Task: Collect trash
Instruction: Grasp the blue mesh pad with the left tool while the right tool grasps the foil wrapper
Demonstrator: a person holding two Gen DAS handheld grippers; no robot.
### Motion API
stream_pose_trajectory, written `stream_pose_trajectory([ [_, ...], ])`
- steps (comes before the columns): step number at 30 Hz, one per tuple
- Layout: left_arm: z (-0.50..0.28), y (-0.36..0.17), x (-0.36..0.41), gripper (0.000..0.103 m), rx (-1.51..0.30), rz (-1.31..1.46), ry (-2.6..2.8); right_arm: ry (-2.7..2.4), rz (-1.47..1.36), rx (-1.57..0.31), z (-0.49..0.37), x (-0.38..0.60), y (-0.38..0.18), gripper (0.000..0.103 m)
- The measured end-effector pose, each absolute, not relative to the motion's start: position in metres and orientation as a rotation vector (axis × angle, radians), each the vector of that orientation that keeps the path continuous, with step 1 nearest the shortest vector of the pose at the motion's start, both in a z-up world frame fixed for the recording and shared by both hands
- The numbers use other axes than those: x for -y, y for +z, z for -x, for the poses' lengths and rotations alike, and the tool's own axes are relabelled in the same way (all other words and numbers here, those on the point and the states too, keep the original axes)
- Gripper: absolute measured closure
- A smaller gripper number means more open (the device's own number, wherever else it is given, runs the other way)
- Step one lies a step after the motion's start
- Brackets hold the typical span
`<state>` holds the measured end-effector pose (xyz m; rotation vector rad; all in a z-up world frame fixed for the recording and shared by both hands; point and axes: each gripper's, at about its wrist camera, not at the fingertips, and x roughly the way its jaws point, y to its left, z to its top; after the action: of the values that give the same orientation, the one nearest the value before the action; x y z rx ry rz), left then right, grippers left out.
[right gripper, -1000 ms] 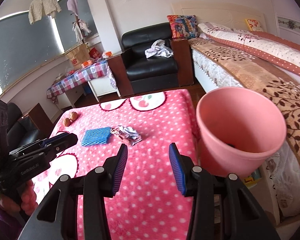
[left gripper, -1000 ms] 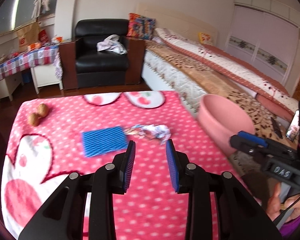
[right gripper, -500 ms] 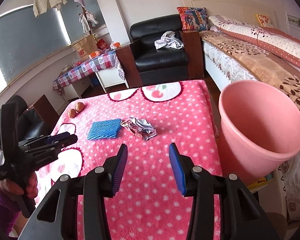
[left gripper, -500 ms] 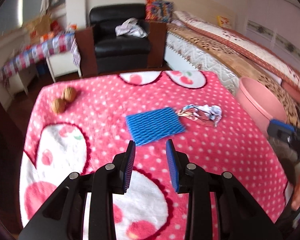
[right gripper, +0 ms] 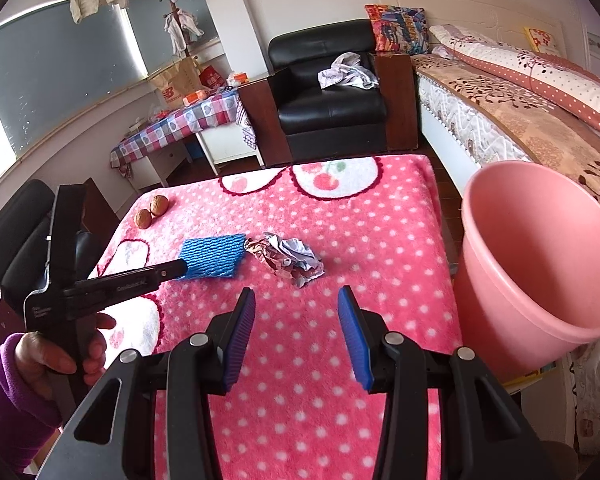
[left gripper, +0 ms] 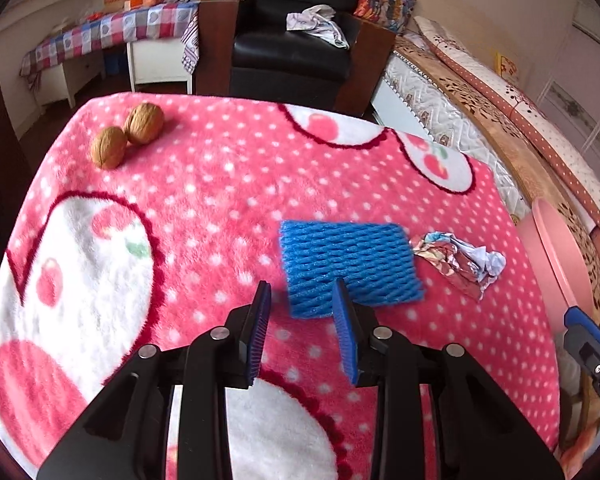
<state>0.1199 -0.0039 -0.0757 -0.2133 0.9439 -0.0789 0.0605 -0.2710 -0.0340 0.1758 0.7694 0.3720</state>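
**Q:** Two bits of rubbish lay on the pink dotted blanket [left gripper: 204, 184]; how would each have handled?

**A:** Going left to right: the walnuts [left gripper: 126, 134] at the far left looked hard and round, likely to roll, and I could not tell whether they counted as trash. The blue foam net [left gripper: 348, 264], near the middle, seemed feather-light and squashy, so a pinch on its near edge should have sufficed. Just right of it, the crumpled wrapper [left gripper: 460, 262] looked light, crinkly and a little slippery; its bunched middle offered the best bite. The pink bin [right gripper: 540, 248] stood off the blanket's right edge.

**Q:** And the tools?

**A:** The left gripper [left gripper: 304, 320] hung unclenched with nothing between its pads, its tips over the net's near edge. The right gripper [right gripper: 296, 320] was likewise spread and empty, nearer than the wrapper.
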Motion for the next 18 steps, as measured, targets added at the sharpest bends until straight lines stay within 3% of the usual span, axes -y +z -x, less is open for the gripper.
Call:
stream_pose_trajectory([
  [4, -0.117, -0.075, 0.005, 0.072, -0.917, 0.205, -0.09, 0.376, -0.172, -0.774, -0.07, 0.267, -0.035, 0.061],
  [6, -0.116, -0.075, 0.007, 0.089, -0.913, 0.193, -0.098, 0.378, -0.168, -0.773, -0.076, 0.264, -0.036, 0.061],
  [9, -0.114, -0.074, 0.007, 0.098, -0.903, 0.192, -0.098, 0.379, -0.16, -0.772, -0.085, 0.26, -0.037, 0.061],
  [18, -0.097, -0.052, -0.005, 0.099, -0.84, 0.252, -0.101, 0.39, -0.144, -0.801, -0.115, 0.25, -0.048, 0.059],
])
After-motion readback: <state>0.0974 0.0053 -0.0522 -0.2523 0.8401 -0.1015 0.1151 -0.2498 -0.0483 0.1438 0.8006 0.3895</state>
